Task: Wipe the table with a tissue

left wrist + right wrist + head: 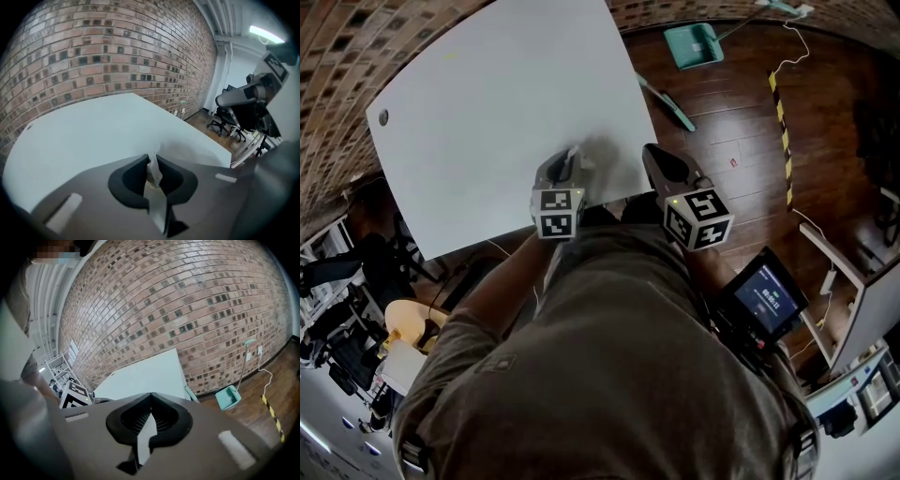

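Brick wall (337,47) and wood floor (741,122) frame the head view, with a white bench (487,103) running between them. Your left tongs (573,152) sit over the bench's near edge. Your right tongs (649,150) are just beside them at the bench's near right corner, both pointing away from you. A teal dustpan (694,44) lies on the floor beyond the bench. A yellow-black tape strip (781,112) runs along the floor. A small lit screen (766,298) shows low at your right.

Left gripper view: the left tongs (153,161) are closed tight on a white tissue (154,172). It is pinched between the two pads, with a little poking past the tips and a strip trailing back toward the camera. Bare bench (93,136) lies ahead. Can't tell if the tissue touches it. The right tongs' body (243,96) shows at the right, with office chairs (220,124) behind it.

Right gripper view: the right tongs (151,395) have their tips meeting and nothing between them. The bench (145,373) is ahead and the dustpan (228,397) is on the floor at the right. The left tongs' marker cube (75,394) shows at the left.
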A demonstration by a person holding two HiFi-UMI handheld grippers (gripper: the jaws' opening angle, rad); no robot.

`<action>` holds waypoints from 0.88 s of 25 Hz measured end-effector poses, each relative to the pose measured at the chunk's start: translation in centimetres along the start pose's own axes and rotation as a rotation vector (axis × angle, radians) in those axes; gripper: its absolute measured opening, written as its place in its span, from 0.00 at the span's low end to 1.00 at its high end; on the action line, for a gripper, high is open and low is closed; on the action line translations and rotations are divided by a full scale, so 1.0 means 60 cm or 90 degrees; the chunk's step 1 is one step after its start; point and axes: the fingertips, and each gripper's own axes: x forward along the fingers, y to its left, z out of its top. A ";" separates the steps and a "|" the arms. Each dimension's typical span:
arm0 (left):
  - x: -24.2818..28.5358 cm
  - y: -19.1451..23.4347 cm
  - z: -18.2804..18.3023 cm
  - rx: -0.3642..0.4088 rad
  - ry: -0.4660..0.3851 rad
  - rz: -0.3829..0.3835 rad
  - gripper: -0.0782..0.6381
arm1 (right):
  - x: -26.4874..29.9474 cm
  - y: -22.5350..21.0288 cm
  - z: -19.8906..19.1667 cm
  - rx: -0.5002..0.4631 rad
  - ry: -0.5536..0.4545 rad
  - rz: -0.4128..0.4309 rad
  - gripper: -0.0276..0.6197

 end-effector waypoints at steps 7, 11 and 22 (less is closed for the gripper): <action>-0.036 0.085 -0.020 -0.046 -0.002 0.089 0.15 | 0.013 0.030 0.008 -0.026 0.007 0.031 0.06; -0.058 0.125 -0.044 -0.079 -0.001 0.131 0.15 | 0.019 0.052 0.011 -0.041 0.010 0.053 0.06; -0.112 0.131 -0.056 -0.144 -0.047 0.173 0.15 | 0.015 0.081 0.007 -0.051 0.010 0.106 0.06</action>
